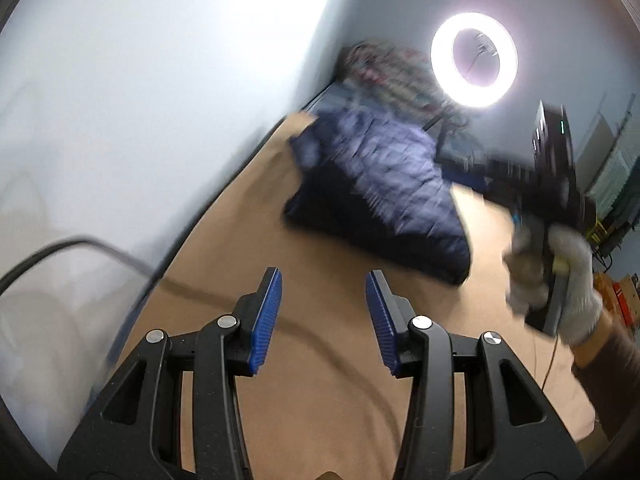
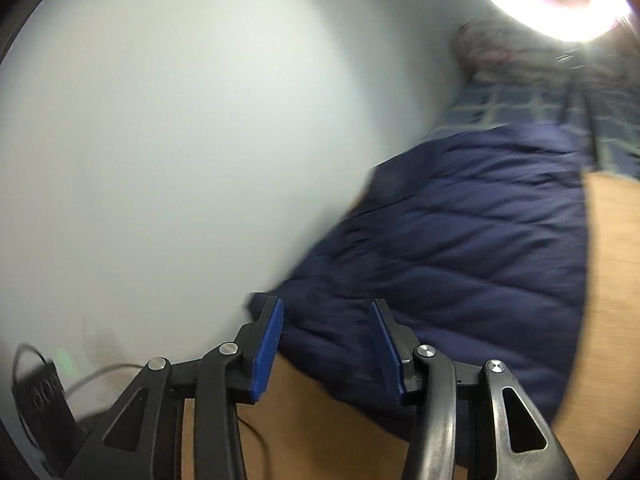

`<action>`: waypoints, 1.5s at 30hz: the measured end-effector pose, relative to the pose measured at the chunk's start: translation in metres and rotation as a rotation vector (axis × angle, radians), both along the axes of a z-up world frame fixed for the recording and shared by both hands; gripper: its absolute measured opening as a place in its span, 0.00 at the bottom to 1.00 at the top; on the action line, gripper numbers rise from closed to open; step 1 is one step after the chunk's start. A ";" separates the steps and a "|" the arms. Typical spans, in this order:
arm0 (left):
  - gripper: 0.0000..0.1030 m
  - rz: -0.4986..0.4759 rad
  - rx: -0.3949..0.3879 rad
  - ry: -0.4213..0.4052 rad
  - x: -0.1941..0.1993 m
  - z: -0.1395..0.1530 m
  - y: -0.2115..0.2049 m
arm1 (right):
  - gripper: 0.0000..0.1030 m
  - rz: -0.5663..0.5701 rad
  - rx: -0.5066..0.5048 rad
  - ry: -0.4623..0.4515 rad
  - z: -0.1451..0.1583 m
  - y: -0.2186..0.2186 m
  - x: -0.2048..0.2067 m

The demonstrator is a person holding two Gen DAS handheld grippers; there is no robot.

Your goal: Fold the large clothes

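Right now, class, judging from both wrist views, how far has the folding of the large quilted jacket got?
Done: the navy quilted puffer jacket lies as a compact bundle on the tan bed sheet, so at least one fold looks made.
In hand: nothing; the left tongs and right tongs both stand open and empty.
Left: blur hides whether it is neat, so perhaps a final fold or tidy.

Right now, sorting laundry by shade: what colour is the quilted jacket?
Dark navy blue jacket, clearest in the right wrist view.

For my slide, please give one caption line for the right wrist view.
Open right hand-held gripper above the near edge of a folded navy quilted jacket on a tan sheet beside a pale wall.
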State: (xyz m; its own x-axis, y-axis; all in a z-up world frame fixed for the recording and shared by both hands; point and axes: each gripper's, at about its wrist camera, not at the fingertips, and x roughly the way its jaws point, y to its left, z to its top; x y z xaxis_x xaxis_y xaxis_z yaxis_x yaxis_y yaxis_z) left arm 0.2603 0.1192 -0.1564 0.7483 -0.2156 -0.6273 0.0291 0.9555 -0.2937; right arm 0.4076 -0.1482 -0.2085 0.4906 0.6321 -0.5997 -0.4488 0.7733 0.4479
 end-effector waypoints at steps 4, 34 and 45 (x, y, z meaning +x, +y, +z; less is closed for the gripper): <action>0.44 -0.012 0.034 -0.082 0.047 0.023 -0.017 | 0.45 -0.100 -0.149 -0.042 0.000 -0.030 -0.005; 0.44 0.065 0.370 0.176 0.202 -0.103 0.000 | 0.75 -0.197 0.093 0.269 -0.113 -0.112 0.028; 0.29 -0.005 0.315 0.201 0.198 -0.103 -0.006 | 0.21 -0.162 0.074 0.316 -0.102 -0.106 0.035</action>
